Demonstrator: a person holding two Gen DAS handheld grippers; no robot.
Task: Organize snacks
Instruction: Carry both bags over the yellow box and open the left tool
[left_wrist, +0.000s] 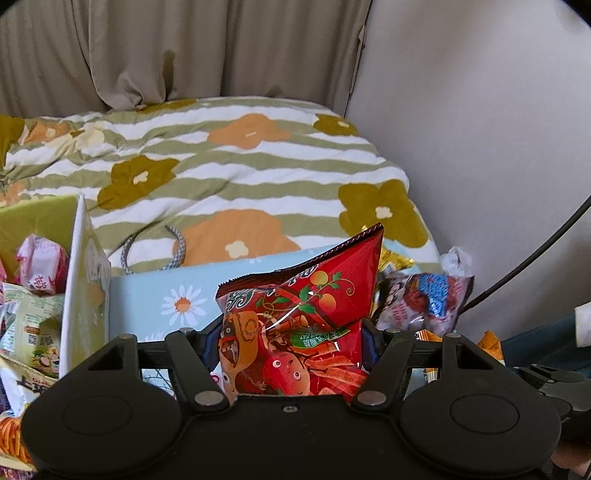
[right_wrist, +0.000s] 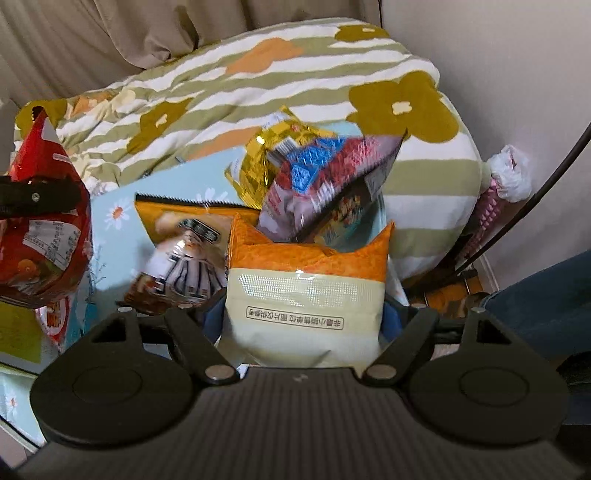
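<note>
My left gripper (left_wrist: 291, 339) is shut on a red snack bag (left_wrist: 306, 314) with cartoon tomatoes, held upright above a light blue daisy-print surface (left_wrist: 155, 295). The same red bag (right_wrist: 40, 236) shows at the left of the right wrist view, with the left gripper's black finger across it. My right gripper (right_wrist: 303, 314) is shut on an orange and cream snack packet (right_wrist: 306, 288). Behind it lie an orange packet with a cartoon figure (right_wrist: 181, 240), a gold packet (right_wrist: 266, 155) and a pink and blue packet (right_wrist: 321, 184).
A green box (left_wrist: 40, 221) with a white wall (left_wrist: 79, 288) at the left holds several snack packets. A pink and blue packet (left_wrist: 424, 299) lies right of the red bag. A striped floral quilt (left_wrist: 240, 158) covers the bed behind; curtain and wall stand beyond.
</note>
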